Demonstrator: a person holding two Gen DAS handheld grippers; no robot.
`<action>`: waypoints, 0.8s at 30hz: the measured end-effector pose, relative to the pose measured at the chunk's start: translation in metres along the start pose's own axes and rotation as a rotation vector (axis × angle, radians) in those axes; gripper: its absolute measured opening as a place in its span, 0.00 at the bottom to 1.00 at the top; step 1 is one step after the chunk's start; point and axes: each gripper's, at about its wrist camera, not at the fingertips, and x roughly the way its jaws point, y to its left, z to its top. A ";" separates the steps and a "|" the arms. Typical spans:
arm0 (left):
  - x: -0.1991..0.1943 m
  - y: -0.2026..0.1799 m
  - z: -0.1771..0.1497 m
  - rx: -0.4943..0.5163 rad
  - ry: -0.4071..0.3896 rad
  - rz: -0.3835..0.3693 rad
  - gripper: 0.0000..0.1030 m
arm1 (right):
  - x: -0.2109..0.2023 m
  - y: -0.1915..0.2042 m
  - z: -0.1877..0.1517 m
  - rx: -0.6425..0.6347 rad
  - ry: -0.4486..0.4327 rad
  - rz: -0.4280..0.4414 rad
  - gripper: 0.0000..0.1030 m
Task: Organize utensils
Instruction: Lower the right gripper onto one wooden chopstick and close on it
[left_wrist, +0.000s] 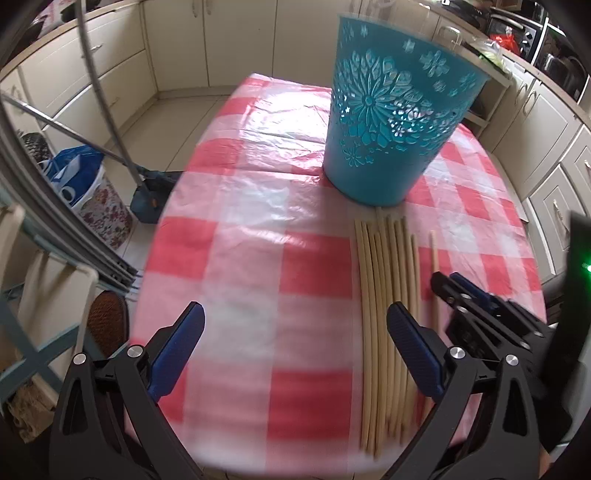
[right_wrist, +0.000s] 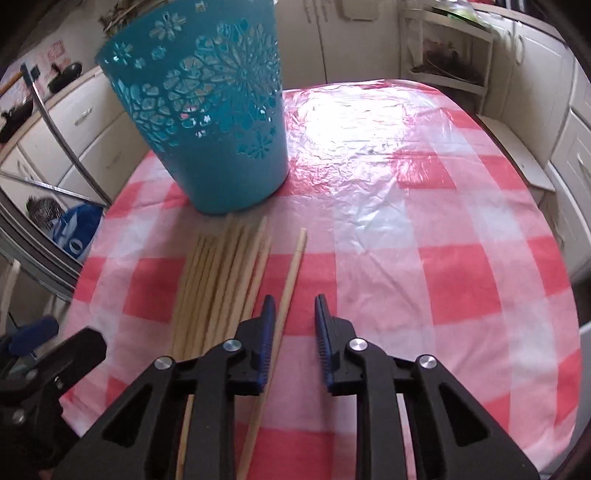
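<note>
On the surface (right_wrist: 424, 229), under a red-and-white checked plastic cloth, we see a teal plastic basket (left_wrist: 395, 114) with cut-out flower patterns standing upright at the far side. Just in front of its base lies a bundle of pale wooden chopsticks (left_wrist: 384, 317), side by side and pointing toward the basket — their far tips close to its foot, though we cannot tell whether they touch it. One single chopstick (right_wrist: 286, 299) lies apart from the bundle, just to its right, running roughly parallel.

Our left claw (left_wrist: 295, 354) hovers with its blue-padded fingers spread wide; the bundle lies under its right finger, and bare cloth fills the gap between the two. Nothing is held in it.

Our right claw (right_wrist: 293, 321) is part-way open, a narrow gap between the pads. The single chopstick passes close by the inner face of its left finger — the stick lies on the cloth and is not gripped. In the left wrist view the right claw (left_wrist: 461, 295) shows at the right edge, low beside the lone stick.

Cream kitchen cabinets (left_wrist: 173, 48) ring the room beyond the surface.
</note>
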 end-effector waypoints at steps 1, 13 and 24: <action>0.007 -0.003 0.003 0.006 0.005 0.001 0.92 | 0.001 -0.001 0.000 -0.024 0.001 -0.009 0.14; 0.049 -0.020 0.026 0.048 0.033 0.031 0.77 | 0.003 -0.022 0.004 -0.081 -0.020 0.081 0.10; 0.054 -0.032 0.030 0.129 0.012 0.077 0.66 | 0.003 -0.023 0.008 -0.112 -0.016 0.064 0.08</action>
